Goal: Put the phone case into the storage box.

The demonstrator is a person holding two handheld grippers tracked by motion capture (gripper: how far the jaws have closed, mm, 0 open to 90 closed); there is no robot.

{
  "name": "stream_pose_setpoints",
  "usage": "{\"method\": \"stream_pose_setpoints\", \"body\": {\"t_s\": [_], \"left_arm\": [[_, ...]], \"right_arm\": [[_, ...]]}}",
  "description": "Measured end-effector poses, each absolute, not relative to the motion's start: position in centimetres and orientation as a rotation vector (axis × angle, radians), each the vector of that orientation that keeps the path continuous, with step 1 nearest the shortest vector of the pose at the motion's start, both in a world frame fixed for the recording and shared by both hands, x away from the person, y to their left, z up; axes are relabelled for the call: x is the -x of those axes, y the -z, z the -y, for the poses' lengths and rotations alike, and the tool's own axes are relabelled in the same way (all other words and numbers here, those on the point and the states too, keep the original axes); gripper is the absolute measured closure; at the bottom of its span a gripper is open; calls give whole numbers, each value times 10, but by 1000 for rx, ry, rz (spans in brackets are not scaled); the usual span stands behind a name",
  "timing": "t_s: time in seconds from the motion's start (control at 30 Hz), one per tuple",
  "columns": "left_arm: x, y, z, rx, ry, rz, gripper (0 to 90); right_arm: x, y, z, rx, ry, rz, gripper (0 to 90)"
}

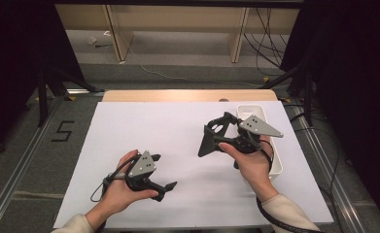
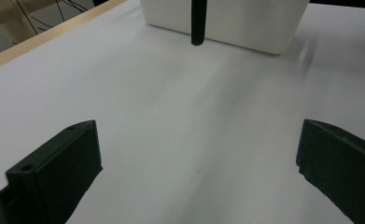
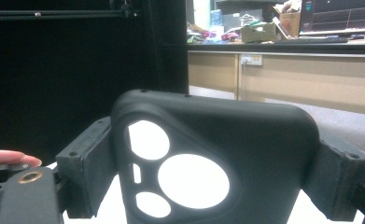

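Right claw (image 1: pixel 212 138) pinching a black phone case (image 3: pixel 217 158) across its width, jaws pressed on both long edges; held up off the worktop (image 1: pixel 178 145), camera cutouts at lower left in the right gripper view, long axis running away from the claw and tipped down toward the sheet in the high view. Just behind and to the right of that hand, a white tray (image 1: pixel 255 109) at the far right edge of the sheet; nearer to the right hand by far, so judged the likely place for the case, a short swing back and rightward. Left claw (image 1: pixel 165 187) spread wide with nothing between the jaws, resting low near the front edge, pointed across the bare sheet toward the tray (image 2: pixel 227 23); well apart from the case. No brand or label readable on case or tray; only a black "5" (image 1: pixel 62 131) marked on the floor to the left of the worktop.
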State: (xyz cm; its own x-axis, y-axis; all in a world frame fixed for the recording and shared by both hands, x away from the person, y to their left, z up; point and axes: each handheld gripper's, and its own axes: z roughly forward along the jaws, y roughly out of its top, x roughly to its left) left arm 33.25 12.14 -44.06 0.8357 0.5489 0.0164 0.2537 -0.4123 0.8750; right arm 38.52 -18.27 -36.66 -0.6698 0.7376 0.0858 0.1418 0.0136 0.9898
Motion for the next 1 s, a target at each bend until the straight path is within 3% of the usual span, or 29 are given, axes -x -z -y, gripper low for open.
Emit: {"method": "stream_pose_setpoints", "body": {"t_s": [1.0], "left_arm": [[-334,442,-122,-2014,-370,-596,0]], "right_arm": [[-387,358,191,-889,-1710,-1803,162]]}}
